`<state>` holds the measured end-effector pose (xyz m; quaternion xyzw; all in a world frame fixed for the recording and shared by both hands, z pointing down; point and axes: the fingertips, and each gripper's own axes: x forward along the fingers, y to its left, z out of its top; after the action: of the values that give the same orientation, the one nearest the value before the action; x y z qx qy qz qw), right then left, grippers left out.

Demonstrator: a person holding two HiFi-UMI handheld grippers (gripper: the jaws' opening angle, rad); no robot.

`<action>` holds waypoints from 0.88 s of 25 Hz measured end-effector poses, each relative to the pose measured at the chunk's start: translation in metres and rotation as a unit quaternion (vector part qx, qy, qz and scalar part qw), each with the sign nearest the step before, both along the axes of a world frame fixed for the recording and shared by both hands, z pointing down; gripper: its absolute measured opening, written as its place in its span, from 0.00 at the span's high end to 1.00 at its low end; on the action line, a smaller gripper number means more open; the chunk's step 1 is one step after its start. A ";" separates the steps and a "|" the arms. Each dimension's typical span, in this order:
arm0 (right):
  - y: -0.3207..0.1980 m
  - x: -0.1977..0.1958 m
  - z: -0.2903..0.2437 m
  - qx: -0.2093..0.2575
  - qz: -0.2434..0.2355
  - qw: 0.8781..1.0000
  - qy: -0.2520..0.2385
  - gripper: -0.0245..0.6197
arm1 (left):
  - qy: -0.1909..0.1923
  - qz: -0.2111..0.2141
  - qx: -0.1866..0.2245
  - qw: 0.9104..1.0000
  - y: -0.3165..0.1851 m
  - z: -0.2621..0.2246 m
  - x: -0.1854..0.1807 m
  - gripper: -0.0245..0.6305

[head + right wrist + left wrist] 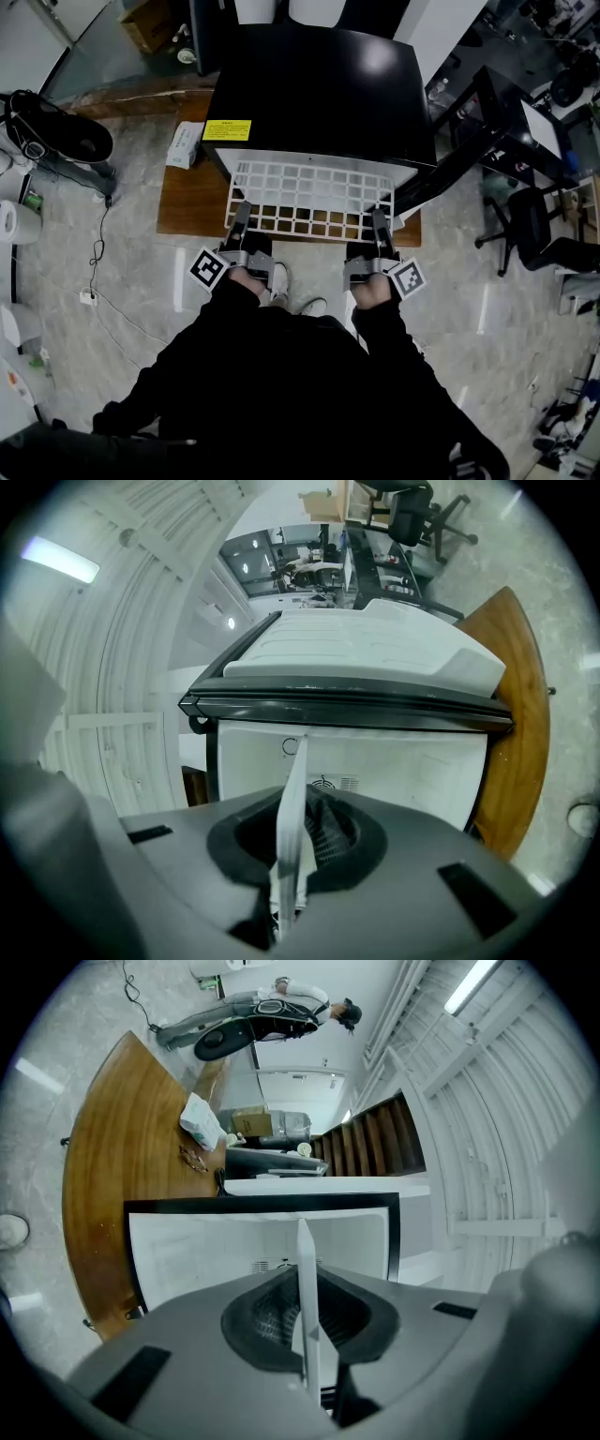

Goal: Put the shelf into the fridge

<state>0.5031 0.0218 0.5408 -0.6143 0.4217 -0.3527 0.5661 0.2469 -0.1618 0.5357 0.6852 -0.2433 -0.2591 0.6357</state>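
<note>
A white wire-grid shelf [309, 199] lies level, its far part inside the open front of a small black fridge [319, 84] that stands on a wooden board. My left gripper [240, 217] is shut on the shelf's near left corner, my right gripper [380, 223] on its near right corner. In the left gripper view the shelf [307, 1307] shows edge-on as a thin white strip between the jaws, with the white fridge interior [206, 1251] behind. The right gripper view shows the shelf's edge [292, 827] pinched likewise before the fridge interior [403, 766].
The fridge door [469, 150] hangs open to the right. A wooden board [192, 202] carries the fridge; a white packet [185, 145] lies at its left. Office chairs [530, 230] stand at the right, a cable [98, 272] and a black machine [52, 127] on the floor at the left.
</note>
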 end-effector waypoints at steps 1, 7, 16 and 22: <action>-0.001 0.000 0.000 0.000 0.004 1.000 -0.004 0.91 | -0.001 -0.002 0.000 1.000 0.000 0.000 -0.001 0.92; -0.012 0.009 0.004 -0.005 0.027 1.000 -0.013 0.91 | -0.004 -0.013 0.000 1.000 -0.009 0.003 0.005 0.92; -0.048 0.035 0.000 -0.010 0.077 0.997 -0.003 0.92 | -0.007 -0.048 -0.008 0.999 -0.046 0.004 0.027 0.92; -0.083 0.062 0.001 -0.006 0.120 0.993 -0.021 0.92 | -0.011 -0.065 -0.003 0.998 -0.086 0.009 0.051 0.92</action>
<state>0.5656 -0.0616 0.5419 -0.6565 0.3307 -0.2978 0.6090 0.2984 -0.2478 0.5447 0.6687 -0.2949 -0.2915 0.6172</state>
